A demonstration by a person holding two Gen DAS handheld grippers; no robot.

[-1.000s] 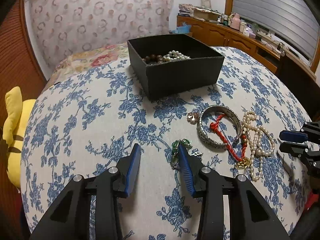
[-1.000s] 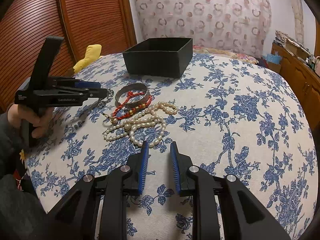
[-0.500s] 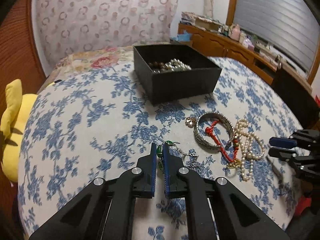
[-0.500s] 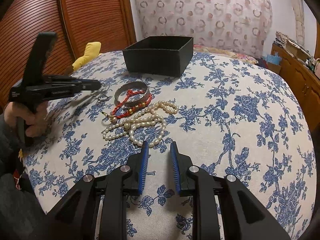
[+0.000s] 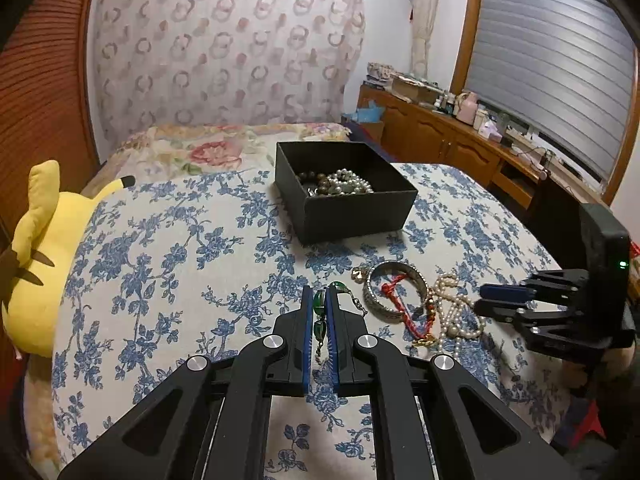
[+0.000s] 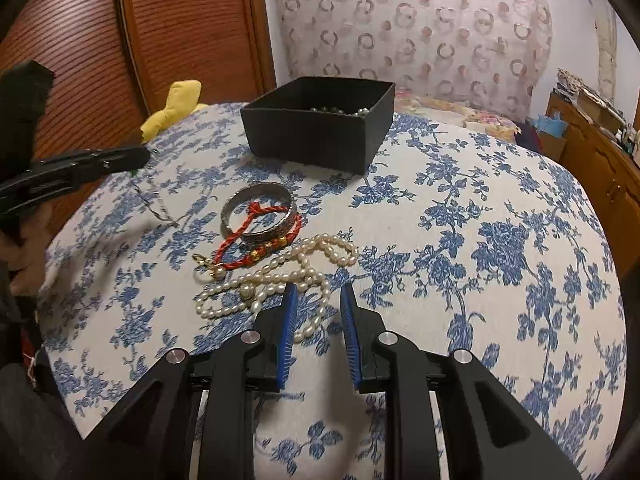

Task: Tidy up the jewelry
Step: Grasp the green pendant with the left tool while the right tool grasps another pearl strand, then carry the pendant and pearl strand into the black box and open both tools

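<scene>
My left gripper (image 5: 319, 306) is shut on a green bead chain (image 5: 318, 300), held just above the floral cloth, its thin metal end trailing to the right. In the right wrist view the left gripper (image 6: 80, 164) hovers at the left, the chain (image 6: 160, 208) dangling below it. My right gripper (image 6: 319, 292) stands slightly open over the near loop of a pearl necklace (image 6: 280, 280), gripping nothing. Beyond the pearls lie a silver bangle (image 6: 260, 200) and a red cord bracelet (image 6: 256, 236). A black box (image 5: 360, 212) behind them holds pearls and dark beads.
A small gold clover charm (image 5: 359, 274) lies left of the bangle. A yellow plush toy (image 5: 36, 260) sits at the bed's left edge. A wooden cabinet (image 5: 440, 136) with clutter runs along the right wall. A louvered wooden door (image 6: 180, 20) stands at the left.
The left gripper's jaws closed on the green bead chain and rose with it off the cloth. The right gripper moved forward over the pearl necklace, its opening unchanged.
</scene>
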